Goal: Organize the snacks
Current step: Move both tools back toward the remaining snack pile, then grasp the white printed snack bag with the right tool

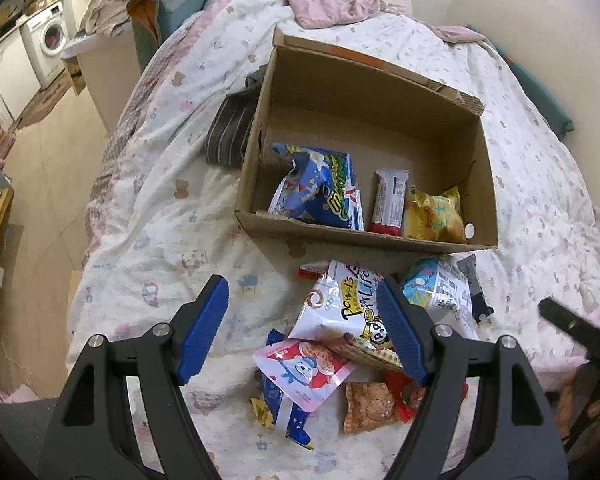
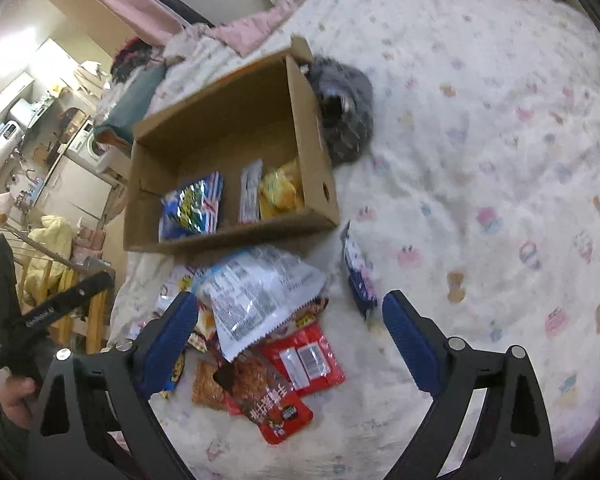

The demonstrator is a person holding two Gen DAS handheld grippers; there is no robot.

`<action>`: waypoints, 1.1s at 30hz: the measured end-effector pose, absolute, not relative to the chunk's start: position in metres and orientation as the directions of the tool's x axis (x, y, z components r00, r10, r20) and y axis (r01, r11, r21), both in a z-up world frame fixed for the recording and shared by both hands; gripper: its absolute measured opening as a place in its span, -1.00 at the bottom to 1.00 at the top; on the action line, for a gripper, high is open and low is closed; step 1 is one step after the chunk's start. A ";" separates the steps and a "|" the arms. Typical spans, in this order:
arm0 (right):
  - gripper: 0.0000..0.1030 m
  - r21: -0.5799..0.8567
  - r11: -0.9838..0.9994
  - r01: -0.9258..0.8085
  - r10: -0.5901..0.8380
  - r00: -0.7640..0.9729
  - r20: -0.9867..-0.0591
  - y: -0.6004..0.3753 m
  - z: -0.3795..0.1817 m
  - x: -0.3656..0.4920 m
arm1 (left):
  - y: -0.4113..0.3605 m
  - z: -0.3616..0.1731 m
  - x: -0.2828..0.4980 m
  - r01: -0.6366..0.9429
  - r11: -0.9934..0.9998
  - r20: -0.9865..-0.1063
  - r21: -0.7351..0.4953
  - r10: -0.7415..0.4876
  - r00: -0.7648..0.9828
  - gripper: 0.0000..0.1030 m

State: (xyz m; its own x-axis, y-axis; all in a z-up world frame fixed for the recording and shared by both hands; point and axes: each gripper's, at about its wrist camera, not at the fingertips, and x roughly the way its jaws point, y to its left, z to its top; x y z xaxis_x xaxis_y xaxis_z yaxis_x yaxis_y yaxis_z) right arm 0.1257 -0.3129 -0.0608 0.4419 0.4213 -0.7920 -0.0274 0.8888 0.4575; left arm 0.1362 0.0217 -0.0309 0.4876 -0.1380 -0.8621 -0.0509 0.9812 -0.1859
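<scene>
Your left hand-held gripper (image 1: 302, 330) hung wide open and empty, nearer than your equally empty right hand-held gripper (image 2: 290, 330) to the white crinkly Power's Life snack bag (image 1: 342, 312) at its one o'clock, long axis toward the brown cardboard box (image 1: 380, 236) at twelve.

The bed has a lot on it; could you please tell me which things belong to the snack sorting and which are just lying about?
Job:
cardboard box
blue snack bag
yellow packet
white Life bag
red packets

Lying about:
striped grey cloth
pink blanket
washing machine

one box (image 1: 380, 236), three snacks (image 1: 388, 200) inside.
</scene>
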 end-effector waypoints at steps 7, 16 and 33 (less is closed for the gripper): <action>1.00 0.589 0.805 0.076 0.537 0.328 -0.777 -0.299 -0.094 0.146 | 0.033 -0.032 0.139 -0.090 0.974 -0.867 -0.207 -0.140 0.479 0.43; 1.00 0.453 0.891 -0.022 0.443 0.260 -0.858 -0.245 -0.104 0.170 | 0.055 -0.034 0.134 -0.123 0.969 -0.870 -0.214 -0.132 0.476 0.43; 1.00 0.275 0.949 -0.151 0.301 0.182 -0.936 -0.210 -0.149 0.203 | 0.070 -0.051 0.141 -0.166 0.961 -0.893 -0.223 -0.132 0.431 0.43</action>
